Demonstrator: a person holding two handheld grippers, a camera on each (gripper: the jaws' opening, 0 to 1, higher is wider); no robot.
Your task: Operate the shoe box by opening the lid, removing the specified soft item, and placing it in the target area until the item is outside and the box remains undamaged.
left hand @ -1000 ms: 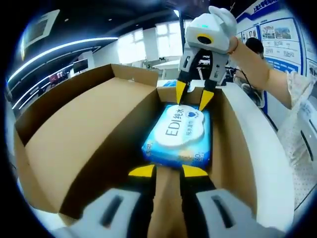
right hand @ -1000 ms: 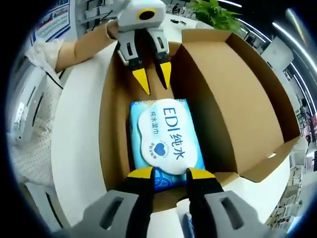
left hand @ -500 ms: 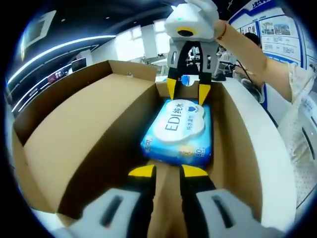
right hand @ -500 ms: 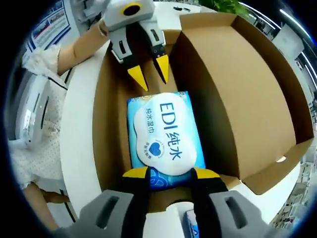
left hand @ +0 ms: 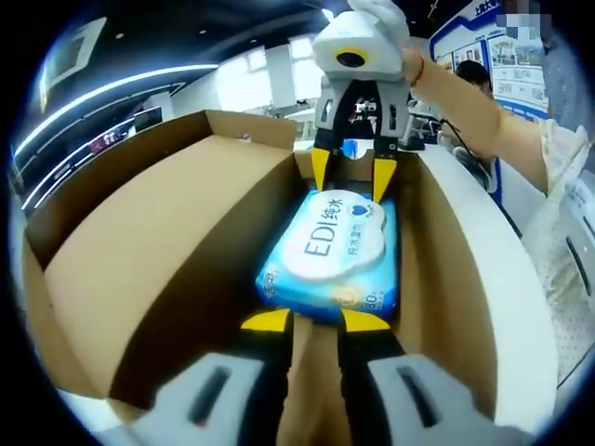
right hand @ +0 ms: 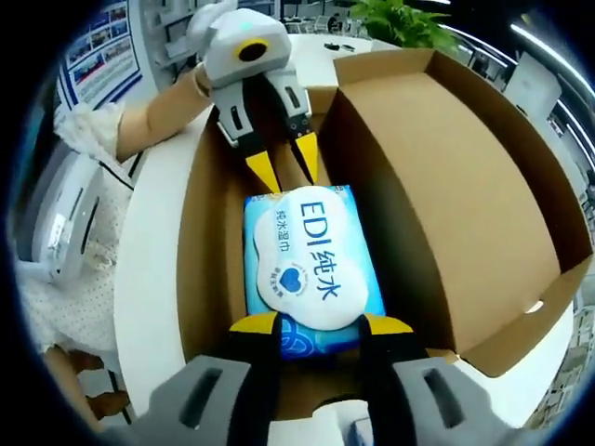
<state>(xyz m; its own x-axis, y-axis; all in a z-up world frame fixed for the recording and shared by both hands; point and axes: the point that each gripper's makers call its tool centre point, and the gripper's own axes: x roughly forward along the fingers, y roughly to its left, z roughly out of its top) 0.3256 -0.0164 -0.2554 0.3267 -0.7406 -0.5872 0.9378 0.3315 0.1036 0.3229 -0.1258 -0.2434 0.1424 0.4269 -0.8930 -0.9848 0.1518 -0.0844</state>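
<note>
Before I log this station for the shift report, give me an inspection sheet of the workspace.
Surface: white table under the box.
Job's things: shoe box, lid open; blue wipes pack lying flat inside.
Clutter: small blue-and-white item at the right gripper view's bottom edge, unclear.
Grippers: left gripper and right gripper open, one at each end of the pack.
Cables: nothing seen.
Surroundings: potted plant, wall posters.

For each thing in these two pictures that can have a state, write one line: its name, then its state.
Shoe box: open, walls look undamaged.
Lid: folded back, attached along one side.
Wet wipes pack: lying flat inside the box, label up.
Left gripper: open, jaws at one end of the pack.
Right gripper: open, jaws at the opposite end of the pack.
</note>
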